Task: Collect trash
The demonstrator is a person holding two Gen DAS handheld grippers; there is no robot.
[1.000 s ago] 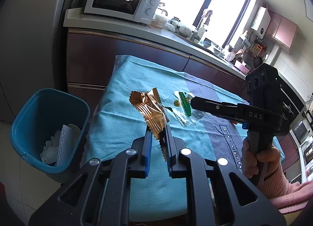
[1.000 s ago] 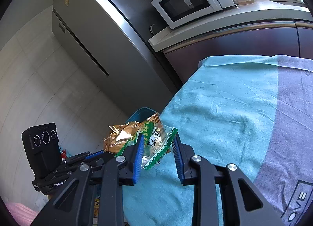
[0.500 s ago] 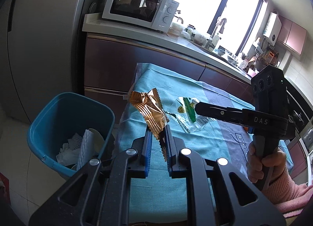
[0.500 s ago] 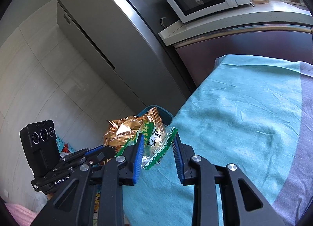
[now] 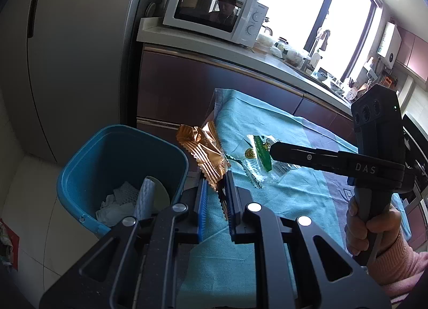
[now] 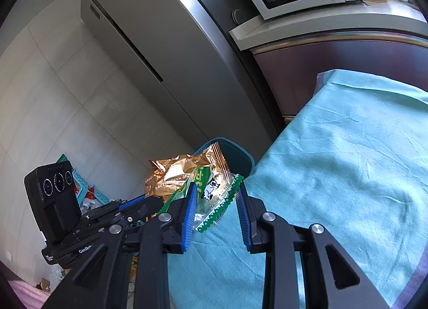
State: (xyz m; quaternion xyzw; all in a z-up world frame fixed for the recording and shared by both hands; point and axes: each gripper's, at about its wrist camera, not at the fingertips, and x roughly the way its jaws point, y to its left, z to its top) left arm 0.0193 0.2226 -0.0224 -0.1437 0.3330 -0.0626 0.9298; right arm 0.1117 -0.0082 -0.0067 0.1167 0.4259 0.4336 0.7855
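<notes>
- The left gripper has its blue-padded jaws drawn close together on the lower end of a gold wrapper, which stands up out of the grip, crumpled at the top
- In the left wrist view this wrapper sits just right of the blue bin, above the edge of the teal tablecloth; whether any of it overhangs the bin's rim I cannot tell
- The bin stands on the floor beside the table and holds white crumpled paper
- The right gripper holds a clear wrapper with green print: the packet lies against the left blue pad while the right pad stands a little apart from its zigzag edge, so the jaws are partly closed with a gap on that side
- Seen from the right wrist, the clear wrapper overlaps the gold one, and both sit in front of the bin's rim at the table's near-left corner
- The gold wrapper carries repeated brown lettering along its seam, something like "DAUXI NOCUN", not fully legible
- The clear wrapper shows a small cartoon cow and a round yellow-green badge; its green lettering is too small to read
- The right gripper's side arm reads "DAS"
- The left gripper's body reads "GenRob", cut off by the frame in front of it
- A white microwave sits on the counter behind the table
</notes>
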